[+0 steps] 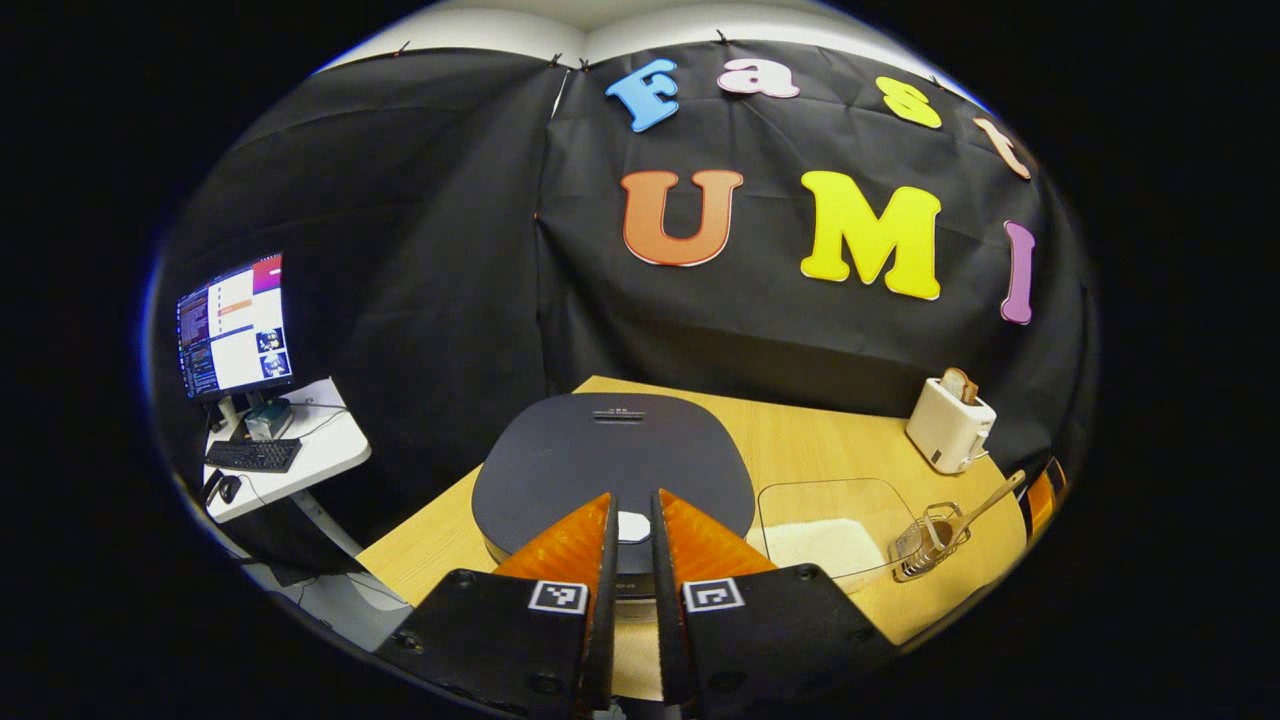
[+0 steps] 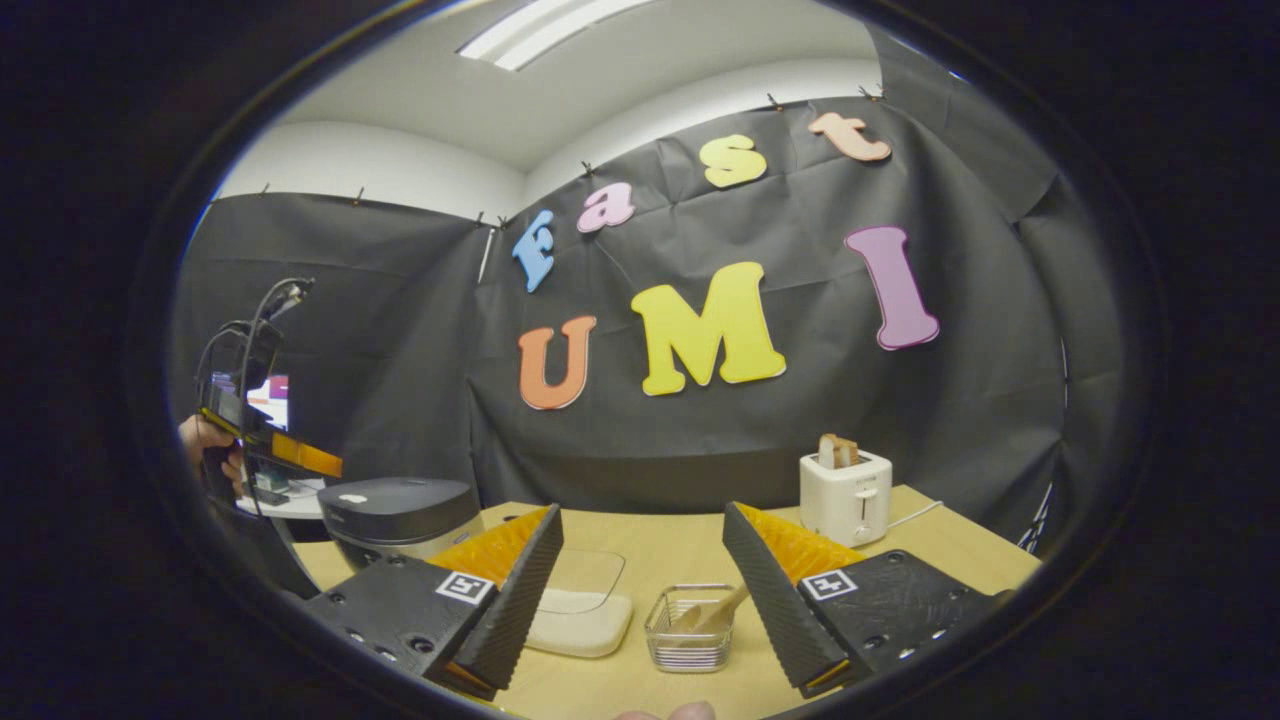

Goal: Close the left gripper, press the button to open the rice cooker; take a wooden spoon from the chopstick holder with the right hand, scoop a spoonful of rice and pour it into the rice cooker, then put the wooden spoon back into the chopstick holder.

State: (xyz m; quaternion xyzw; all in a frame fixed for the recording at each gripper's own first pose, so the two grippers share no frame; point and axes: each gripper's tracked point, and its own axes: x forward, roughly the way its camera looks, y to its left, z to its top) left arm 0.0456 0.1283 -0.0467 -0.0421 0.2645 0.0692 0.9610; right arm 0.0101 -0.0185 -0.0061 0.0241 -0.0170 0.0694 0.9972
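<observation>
Left gripper [image 1: 632, 515]: my 2 orange fingers are drawn in to a narrow slit, nothing between them — tips hover just above the front edge of the rice cooker lid. In the right gripper view I see this gripper [image 2: 300, 455] off at the left, held in a hand [image 2: 205, 445], orange finger pointing down toward the cooker.

Rice cooker [image 1: 612, 460]: dark rounded lid, down and shut, sitting at the table's left-hand part. A pale button [image 1: 633, 526] shows through the gap between my left fingertips, at the lid's front edge. Whether the tips touch it, I cannot tell. From the right gripper view the cooker [image 2: 400, 510] stands left of my fingers.

Right gripper [image 2: 640, 560]: fingers spread wide, empty, held over the table [image 2: 640, 535] — the holder lies between and beyond them.

Chopstick holder [image 2: 688, 628]: small wire basket on the wooden table, just right of the rice tray. In the left gripper view the holder [image 1: 925, 545] sits at the table's right side.

Wooden spoon [image 1: 985, 505]: standing in the holder, handle leaning up and to the right. In the right gripper view the spoon [image 2: 715, 612] is partly hidden by my right finger.

Rice [image 1: 825, 545]: white heap in a shallow clear tray [image 1: 835, 495], between cooker and holder. Tray [image 2: 590, 590] also lies beyond my right gripper's left finger.

Toaster [image 2: 845, 495]: white, with bread in its slot, at the table's far right, well apart from the holder.

Side desk [image 1: 300, 450]: monitor [image 1: 235, 325] lit, keyboard [image 1: 252, 455] below it, left of the table.
</observation>
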